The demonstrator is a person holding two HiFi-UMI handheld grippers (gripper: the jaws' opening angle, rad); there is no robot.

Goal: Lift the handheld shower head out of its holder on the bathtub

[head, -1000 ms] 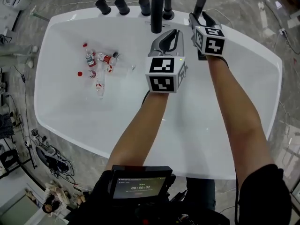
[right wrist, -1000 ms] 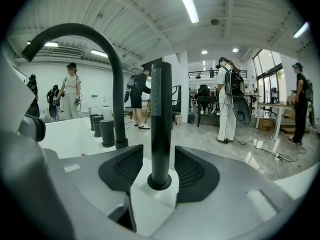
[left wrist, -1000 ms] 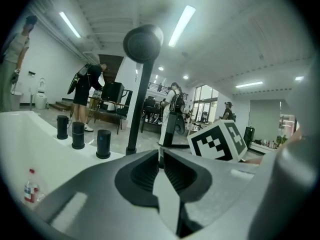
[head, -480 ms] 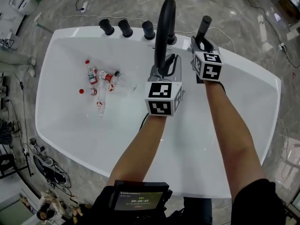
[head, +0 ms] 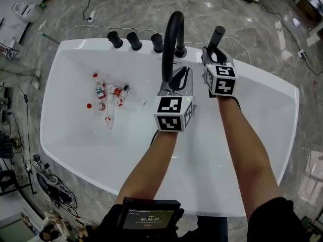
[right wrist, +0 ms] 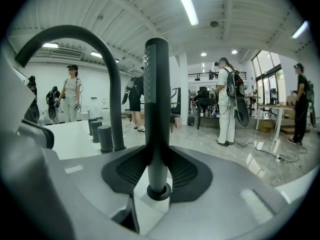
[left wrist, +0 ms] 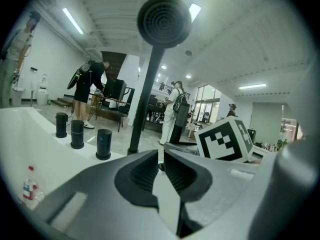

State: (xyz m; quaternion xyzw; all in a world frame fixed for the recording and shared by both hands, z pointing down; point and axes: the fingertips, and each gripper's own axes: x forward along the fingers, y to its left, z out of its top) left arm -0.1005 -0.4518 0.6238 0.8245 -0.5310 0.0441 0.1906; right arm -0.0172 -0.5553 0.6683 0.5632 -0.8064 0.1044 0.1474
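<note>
The handheld shower head [head: 218,36] is a slim black stick standing upright in its holder on the white bathtub's far rim [head: 255,64]. My right gripper [head: 216,51] is shut on its stem. In the right gripper view the stick [right wrist: 157,109] rises between both ribbed pads, and its foot sits in the round black holder [right wrist: 159,192]. My left gripper [head: 177,73] hangs over the tub just in front of the black arched faucet [head: 169,39]. Its jaws [left wrist: 161,166] are shut with nothing between them.
Three black knobs [head: 134,40] stand on the rim left of the faucet [left wrist: 145,94]. Several small plastic bottles [head: 108,97] lie on the tub floor at the left. Cables run over the marble floor [head: 262,14]. People stand far behind in both gripper views.
The head view has shifted, so the tub sits lower in the picture. Both grippers hold nearly the same places relative to the faucet and the shower head.
</note>
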